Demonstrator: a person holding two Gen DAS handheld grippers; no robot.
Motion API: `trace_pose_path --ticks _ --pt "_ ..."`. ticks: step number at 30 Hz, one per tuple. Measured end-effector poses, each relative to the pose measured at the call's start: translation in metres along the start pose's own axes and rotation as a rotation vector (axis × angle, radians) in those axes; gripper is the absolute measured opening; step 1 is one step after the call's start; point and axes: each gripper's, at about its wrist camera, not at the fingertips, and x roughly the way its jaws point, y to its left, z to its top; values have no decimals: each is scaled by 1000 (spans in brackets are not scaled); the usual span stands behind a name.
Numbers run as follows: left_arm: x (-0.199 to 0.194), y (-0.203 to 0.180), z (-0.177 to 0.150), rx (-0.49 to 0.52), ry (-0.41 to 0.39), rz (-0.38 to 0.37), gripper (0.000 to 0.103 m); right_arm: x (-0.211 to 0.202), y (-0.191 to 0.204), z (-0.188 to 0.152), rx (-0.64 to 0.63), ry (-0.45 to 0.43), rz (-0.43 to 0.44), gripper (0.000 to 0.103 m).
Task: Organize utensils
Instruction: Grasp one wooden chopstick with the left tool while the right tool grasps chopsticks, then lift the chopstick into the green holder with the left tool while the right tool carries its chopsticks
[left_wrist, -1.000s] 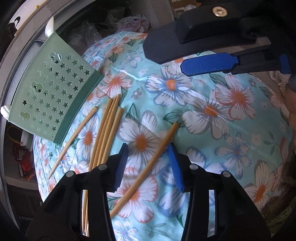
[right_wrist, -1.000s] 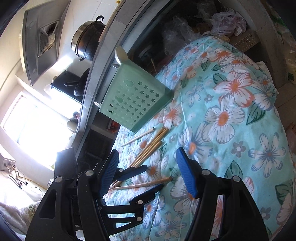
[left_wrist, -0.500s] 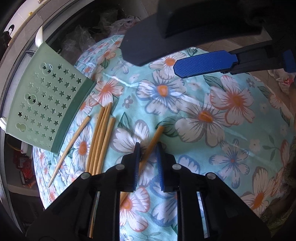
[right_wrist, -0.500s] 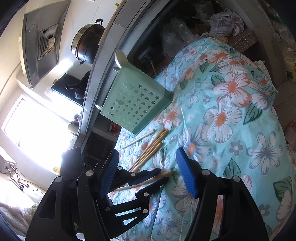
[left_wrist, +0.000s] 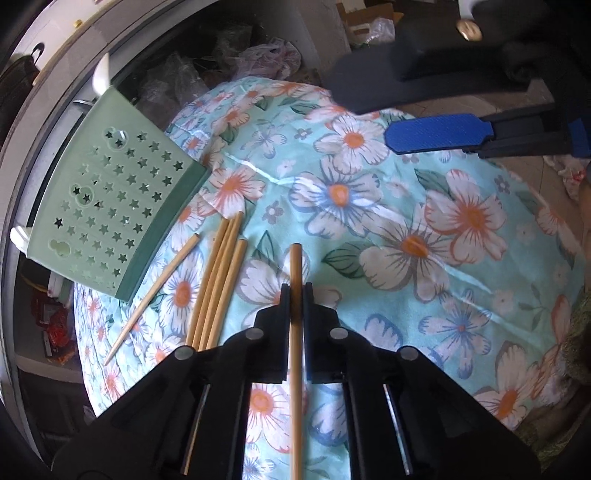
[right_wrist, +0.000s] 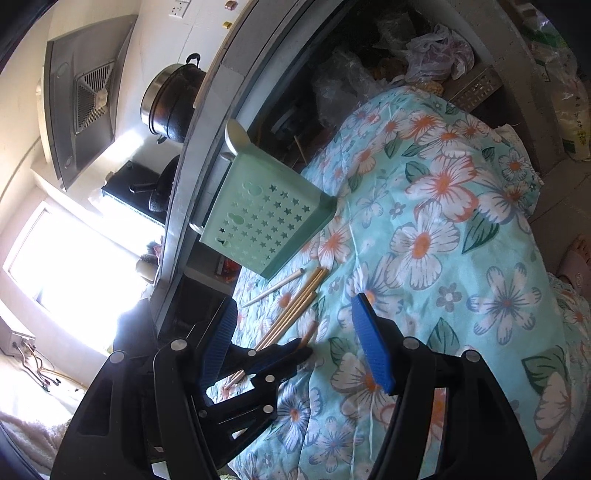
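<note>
My left gripper points down at the floral cloth. Its jaws are closing, and the pads press on one wooden chopstick that runs straight between them. Several loose chopsticks lie just to its left, and one more lies apart near a pale green perforated basket that is tipped on its side. My right gripper hovers open and empty above the cloth. From it I see the left gripper, the loose chopsticks and the basket. One blue right finger shows in the left wrist view.
A grey counter edge runs behind the basket, with a dark pot and a range hood beyond it. Plastic bags fill the space under the counter. A person's slippered foot is at the far right.
The left jaws have shut from wide apart onto the single chopstick, which has swung from slanted to straight between the pads. The right gripper has stayed open and nearly still.
</note>
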Motion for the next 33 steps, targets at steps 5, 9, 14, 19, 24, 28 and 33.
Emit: trace_pose_path --ticks 5,9,14,19,24,28,33 --pt "-16 9 -4 -36 -40 -8 5 -6 -1 2 27 -30 -20 63" --pt "-32 22 -10 -94 -80 -25 5 -10 4 0 37 -58 -41 63" --pt "-54 53 -24 -218 -147 -72 5 -17 3 -7 77 -99 -41 63" --pt "-76 96 -39 -367 -256 -105 5 -20 3 -19 120 -111 -54 63" --pt "-92 134 -57 -495 -373 -133 5 6 3 -37 199 -17 -12 56" --pt "-95 156 -73 -577 -434 -171 5 36 12 -49 234 54 -13 50" --pt "-93 172 -86 -642 -474 -216 5 73 10 -47 297 90 -42 39"
